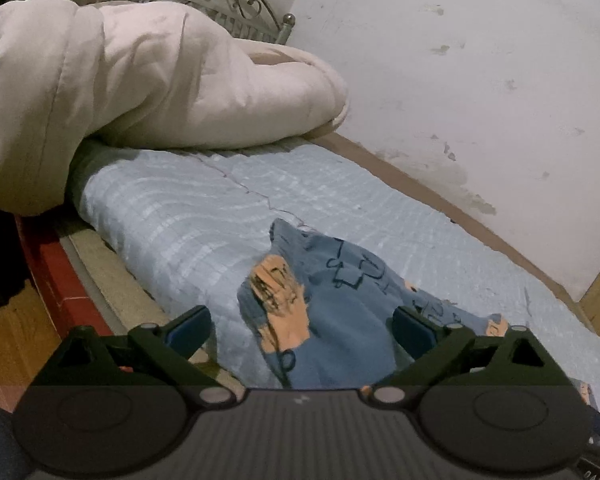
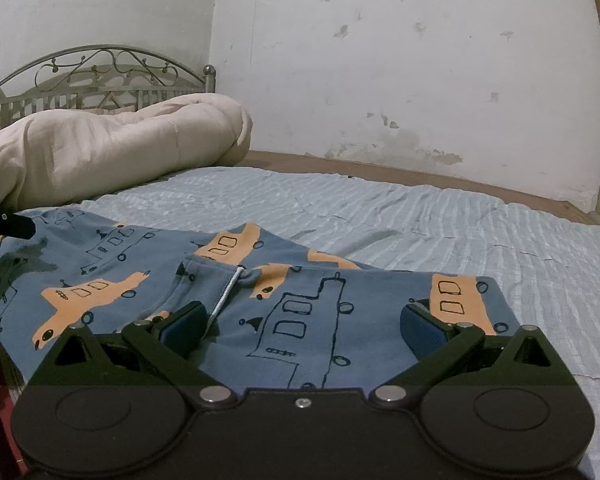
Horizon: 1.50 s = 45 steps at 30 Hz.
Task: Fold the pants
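Pants [image 2: 228, 288]: blue, printed with orange and outlined boats, lying on the bed, spread flat across the near half of the right wrist view from 9 o'clock through to 3 o'clock.
Drawstring [image 2: 226, 292]: a white cord runs out of the waistband and down towards 6 o'clock, near the left finger of the right gripper.
Right gripper [image 2: 300, 326]: low over the waistband end, jaws wide apart, blue pads on either side of the cloth, nothing clamped.
Left gripper [image 1: 302, 330]: at the other end, jaws also wide apart, hovering by a bunched, raised ridge of the pants [image 1: 320, 304]; whether a pad touches the fabric, I cannot tell.
Left gripper seen from the right: a dark tip pokes in at 9 o'clock [image 2: 8, 226], just over the cloth's far-left edge.
Bed sheet [image 2: 440, 220]: pale blue, ribbed, a little wrinkled under and beyond the pants.
Quilt [image 1: 140, 92]: pale pink, rolled thick, at 11 o'clock in the left wrist view, well apart from the pants.
Headboard [image 2: 100, 76]: metal scrollwork behind the quilt.
Wall [image 2: 420, 60]: white, scuffed and flaking low down.
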{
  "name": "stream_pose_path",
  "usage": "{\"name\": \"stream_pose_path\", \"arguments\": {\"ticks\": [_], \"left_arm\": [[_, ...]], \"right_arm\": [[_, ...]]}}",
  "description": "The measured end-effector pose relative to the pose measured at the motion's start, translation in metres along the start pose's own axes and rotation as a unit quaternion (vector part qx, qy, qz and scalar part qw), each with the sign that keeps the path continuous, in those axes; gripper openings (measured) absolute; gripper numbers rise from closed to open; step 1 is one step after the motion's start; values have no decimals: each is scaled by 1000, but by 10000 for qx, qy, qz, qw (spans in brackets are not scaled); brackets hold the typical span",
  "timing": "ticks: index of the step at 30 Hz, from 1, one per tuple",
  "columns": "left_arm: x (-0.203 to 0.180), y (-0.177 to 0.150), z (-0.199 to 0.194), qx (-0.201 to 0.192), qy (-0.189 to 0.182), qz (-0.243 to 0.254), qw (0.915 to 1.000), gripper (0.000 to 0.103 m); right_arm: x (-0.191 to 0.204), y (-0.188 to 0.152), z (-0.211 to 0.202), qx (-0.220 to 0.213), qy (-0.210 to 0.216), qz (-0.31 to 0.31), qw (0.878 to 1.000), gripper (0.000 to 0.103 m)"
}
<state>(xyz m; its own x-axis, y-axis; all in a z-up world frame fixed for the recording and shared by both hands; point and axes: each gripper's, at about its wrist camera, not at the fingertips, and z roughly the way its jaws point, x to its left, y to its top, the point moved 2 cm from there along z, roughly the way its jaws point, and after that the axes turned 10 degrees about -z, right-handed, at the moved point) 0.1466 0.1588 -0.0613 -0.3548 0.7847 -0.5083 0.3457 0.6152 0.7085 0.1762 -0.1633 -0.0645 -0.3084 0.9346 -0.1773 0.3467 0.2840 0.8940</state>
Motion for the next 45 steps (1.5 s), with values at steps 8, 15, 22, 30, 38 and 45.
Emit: {"name": "stream_pose_path", "arguments": {"ticks": [8,15,22,30,38,45], "left_arm": [[1,2,3,58,-22,-29,10000,88],[5,1,3,98,-51,-163,9998,85],[27,5,3,157,-288,-1095,9934,82],[38,9,4,140,-458,-1462,9881,61],[38,9,0,43,-352,-1510,9879,31],[2,12,-14,-397,-221,-777,9959,17]], "right_arm": [[0,0,0,0,8,-2,10000,102],[0,-1,0,-4,9,4,10000,102],[0,-1,0,-2,10,5,10000,102],[0,-1,0,-5,12,9,10000,102],[0,-1,0,-7,11,11,10000,102],[0,-1,0,-8,17,21,10000,102]]}}
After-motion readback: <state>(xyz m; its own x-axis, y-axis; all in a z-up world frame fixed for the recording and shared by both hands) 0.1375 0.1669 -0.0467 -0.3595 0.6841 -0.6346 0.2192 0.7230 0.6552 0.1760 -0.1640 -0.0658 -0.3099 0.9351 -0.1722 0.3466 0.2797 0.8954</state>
